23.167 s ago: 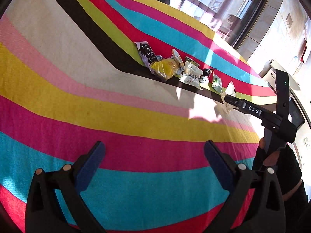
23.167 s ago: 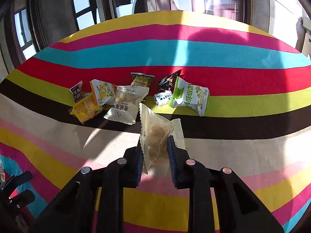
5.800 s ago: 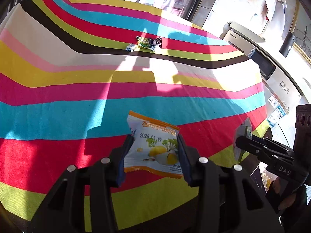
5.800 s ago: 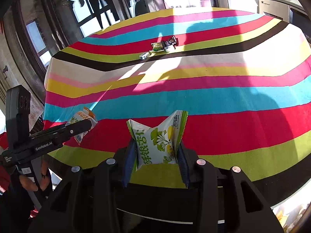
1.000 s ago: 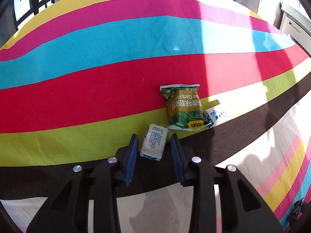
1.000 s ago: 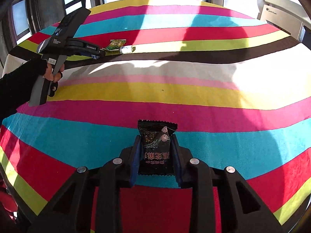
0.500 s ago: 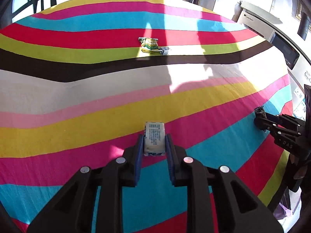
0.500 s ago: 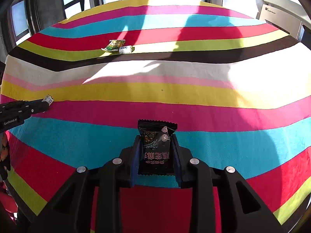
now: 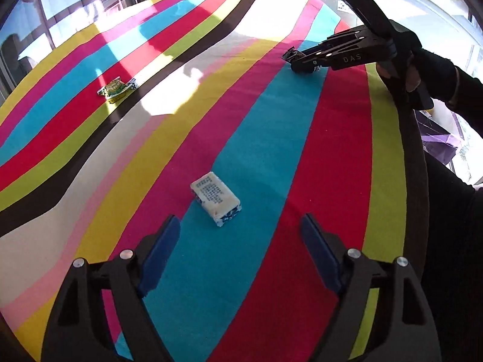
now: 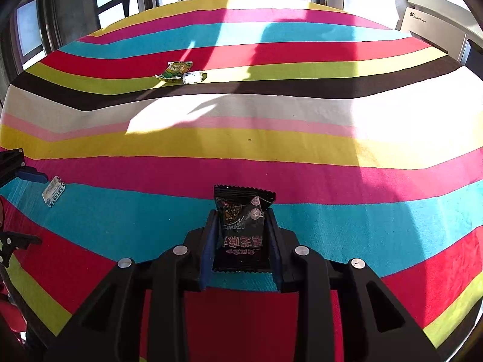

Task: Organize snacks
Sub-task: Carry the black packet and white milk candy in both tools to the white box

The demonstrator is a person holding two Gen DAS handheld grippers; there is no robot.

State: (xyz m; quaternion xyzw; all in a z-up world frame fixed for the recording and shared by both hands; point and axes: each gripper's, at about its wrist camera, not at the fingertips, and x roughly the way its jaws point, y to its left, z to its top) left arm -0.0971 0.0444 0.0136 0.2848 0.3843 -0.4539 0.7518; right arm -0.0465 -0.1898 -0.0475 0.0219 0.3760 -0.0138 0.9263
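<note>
Snack sorting on the striped counter [image 9: 332,166]: your left gripper [image 9: 238,250] has just been opening its jaws, now wide and empty, with the small white packet [image 9: 215,198] lying free on the turquoise stripe just ahead of them, long axis slanted across the gap. Your right gripper [image 10: 241,241] grips the black sachet [image 10: 243,229]. Only its view shows that sachet's face; the green packet [image 10: 175,71] and a white one [image 10: 192,77] wait near the far edge.

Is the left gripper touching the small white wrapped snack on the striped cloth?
Apart. The left wrist view shows left gripper open, small white wrapped snack lying beyond its pads.
</note>
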